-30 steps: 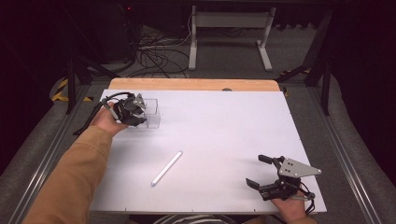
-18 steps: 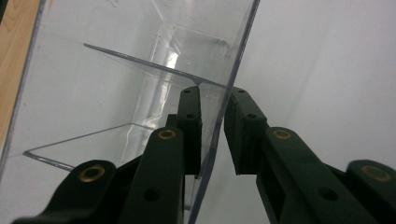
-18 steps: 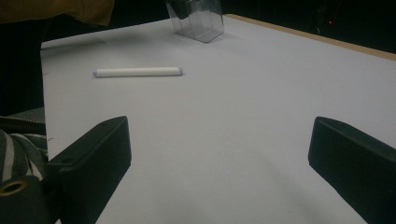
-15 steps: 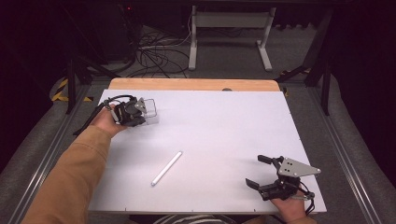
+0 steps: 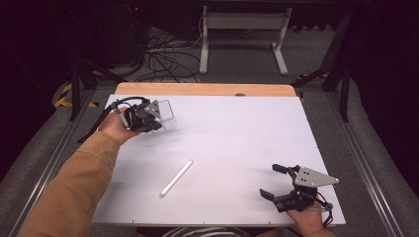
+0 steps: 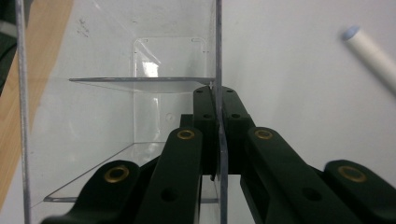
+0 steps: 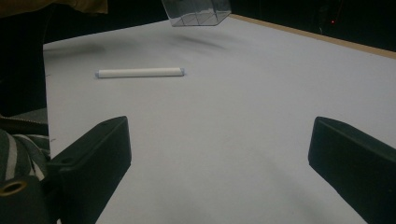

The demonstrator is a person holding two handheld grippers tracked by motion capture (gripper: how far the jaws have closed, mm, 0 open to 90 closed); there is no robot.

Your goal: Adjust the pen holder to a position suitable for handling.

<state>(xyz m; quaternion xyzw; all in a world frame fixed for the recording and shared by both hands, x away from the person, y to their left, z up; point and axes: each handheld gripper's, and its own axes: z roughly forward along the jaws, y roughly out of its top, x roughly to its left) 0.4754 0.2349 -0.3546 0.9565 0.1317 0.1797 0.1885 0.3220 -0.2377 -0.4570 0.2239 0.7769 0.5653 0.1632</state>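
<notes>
Clear plastic box (image 5: 167,113) is held off the white table (image 5: 237,133) near its far left corner, one wall clamped by the left gripper (image 5: 148,118). Right gripper (image 5: 273,181) is spread wide, empty; a white tube (image 5: 176,177) lies between.

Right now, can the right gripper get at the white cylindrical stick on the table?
Probably yes: the right gripper is open, and only bare white table lies between it and the white cylindrical stick.

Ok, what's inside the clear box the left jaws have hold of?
Nothing shows inside the clear box: only its own thin divider shelves, with the white table seen through them. The left gripper pinches one wall; its black jaws cover the lower near corner.
</notes>
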